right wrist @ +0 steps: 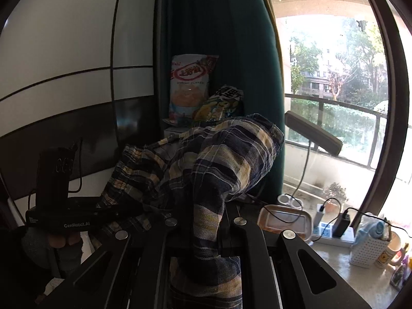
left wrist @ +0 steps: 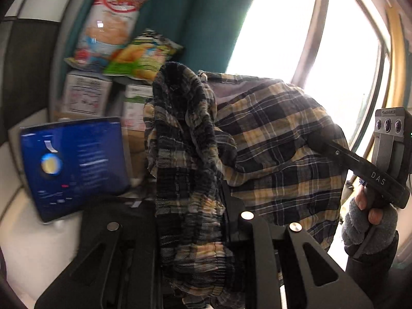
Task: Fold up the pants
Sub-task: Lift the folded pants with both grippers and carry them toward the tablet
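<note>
Plaid pants [left wrist: 270, 139] hang in the air between two hand-held grippers, clear of any surface. The left gripper [left wrist: 195, 231] has its jaws clamped on the gathered elastic waistband; the right gripper [right wrist: 206, 234] has its jaws pinched on thin woven cloth. The pants bunch up right at both sets of jaws, long axis running left to right. Glossy snack bags [left wrist: 113, 28] lean on the far curtain.

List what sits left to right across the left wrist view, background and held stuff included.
Tablet screen → chip bags on boxes → plaid pants, bunched between the left gripper fingers → right gripper gripping the cloth → gloved hand by the window.
</note>
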Tool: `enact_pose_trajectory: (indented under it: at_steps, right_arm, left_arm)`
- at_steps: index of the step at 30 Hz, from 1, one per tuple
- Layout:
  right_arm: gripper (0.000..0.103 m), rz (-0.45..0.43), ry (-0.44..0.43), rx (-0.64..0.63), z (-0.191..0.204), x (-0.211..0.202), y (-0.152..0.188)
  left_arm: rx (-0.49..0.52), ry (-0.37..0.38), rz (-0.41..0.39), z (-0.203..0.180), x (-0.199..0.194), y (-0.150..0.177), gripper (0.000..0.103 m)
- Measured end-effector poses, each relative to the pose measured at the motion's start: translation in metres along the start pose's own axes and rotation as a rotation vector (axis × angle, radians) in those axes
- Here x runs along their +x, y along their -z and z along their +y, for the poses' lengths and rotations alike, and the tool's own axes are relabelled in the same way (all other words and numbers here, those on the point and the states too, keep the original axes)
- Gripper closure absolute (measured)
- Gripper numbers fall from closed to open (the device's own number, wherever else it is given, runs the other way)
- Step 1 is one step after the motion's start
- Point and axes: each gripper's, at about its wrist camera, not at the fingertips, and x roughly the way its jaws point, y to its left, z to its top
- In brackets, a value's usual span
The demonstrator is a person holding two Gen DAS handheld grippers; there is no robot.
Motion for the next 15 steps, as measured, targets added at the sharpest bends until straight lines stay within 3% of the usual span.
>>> enact_pose_trajectory:
  at_steps: [6, 15]
  right_arm:
    - [0.092, 0.084, -0.070, 0.114, 0.009, 0.059, 0.027]
    - [0.092, 0.307, -0.084, 0.359, -0.019, 0.157, 0.119]
  left_arm:
    - [-0.042, -0.073, 0.069, 0.049, 0.006, 0.017, 0.083]
    - [-0.100, -0.078, 0.300, 0.111, 0.083, 0.073, 0.081]
